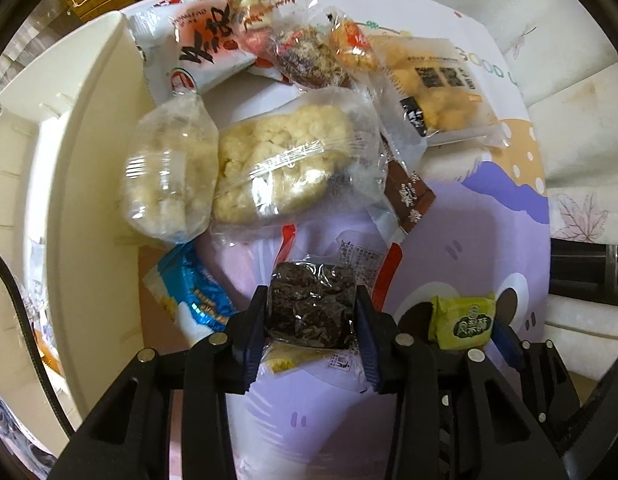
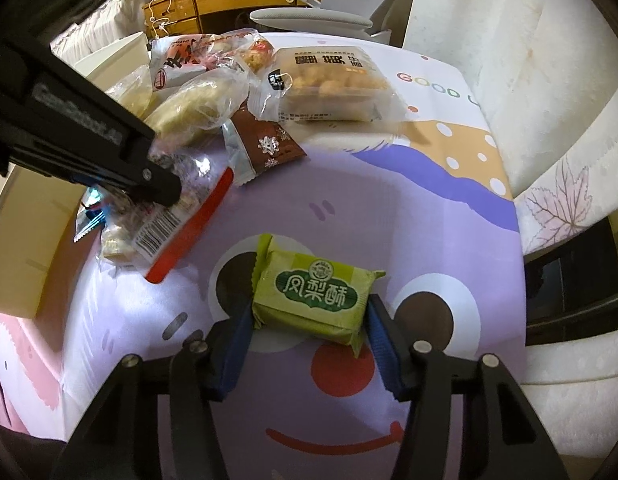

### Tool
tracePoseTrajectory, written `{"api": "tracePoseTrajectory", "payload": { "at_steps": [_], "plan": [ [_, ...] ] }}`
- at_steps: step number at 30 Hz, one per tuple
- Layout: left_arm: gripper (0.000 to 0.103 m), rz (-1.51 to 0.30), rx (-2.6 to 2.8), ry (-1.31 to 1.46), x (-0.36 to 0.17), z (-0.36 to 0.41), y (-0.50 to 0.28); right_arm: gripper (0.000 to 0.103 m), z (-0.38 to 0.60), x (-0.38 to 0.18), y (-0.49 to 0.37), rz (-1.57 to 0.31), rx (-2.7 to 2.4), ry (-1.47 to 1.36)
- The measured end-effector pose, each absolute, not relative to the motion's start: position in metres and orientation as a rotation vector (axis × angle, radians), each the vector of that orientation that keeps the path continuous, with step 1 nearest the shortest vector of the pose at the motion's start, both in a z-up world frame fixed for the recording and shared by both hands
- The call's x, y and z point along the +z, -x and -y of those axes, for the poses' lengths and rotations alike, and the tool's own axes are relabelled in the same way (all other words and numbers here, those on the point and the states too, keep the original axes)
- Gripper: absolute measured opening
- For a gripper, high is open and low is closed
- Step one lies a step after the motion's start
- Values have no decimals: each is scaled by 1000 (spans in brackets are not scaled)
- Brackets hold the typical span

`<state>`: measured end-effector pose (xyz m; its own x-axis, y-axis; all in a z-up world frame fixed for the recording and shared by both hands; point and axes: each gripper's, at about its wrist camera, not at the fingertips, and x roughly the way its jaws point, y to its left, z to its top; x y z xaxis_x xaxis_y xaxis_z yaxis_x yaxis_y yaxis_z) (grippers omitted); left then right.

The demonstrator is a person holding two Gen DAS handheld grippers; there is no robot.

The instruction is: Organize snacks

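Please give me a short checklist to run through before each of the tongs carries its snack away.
1. Left tongs shut on the dark snack pack: ok.
2. Right tongs shut on the green pastry pack: ok.
3. Dark pack lifted free of the packets beneath: cannot tell.
4. Green pack off the cartoon table cover: cannot tell.
5. Cream bin on the left within view: ok.
6. Free room inside the bin: cannot tell.
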<state>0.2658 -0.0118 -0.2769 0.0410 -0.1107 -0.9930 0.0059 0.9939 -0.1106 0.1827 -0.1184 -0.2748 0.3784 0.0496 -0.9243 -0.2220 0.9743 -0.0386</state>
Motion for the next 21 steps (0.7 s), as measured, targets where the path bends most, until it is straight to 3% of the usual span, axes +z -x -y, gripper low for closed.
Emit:
{"api": "tracePoseTrajectory", "payload": {
  "at_steps": [21],
  "plan": [
    [39,-1381,-166,124,-158,-42,-234,55,92,-210,-166,-1126,229,127]
  ]
}}
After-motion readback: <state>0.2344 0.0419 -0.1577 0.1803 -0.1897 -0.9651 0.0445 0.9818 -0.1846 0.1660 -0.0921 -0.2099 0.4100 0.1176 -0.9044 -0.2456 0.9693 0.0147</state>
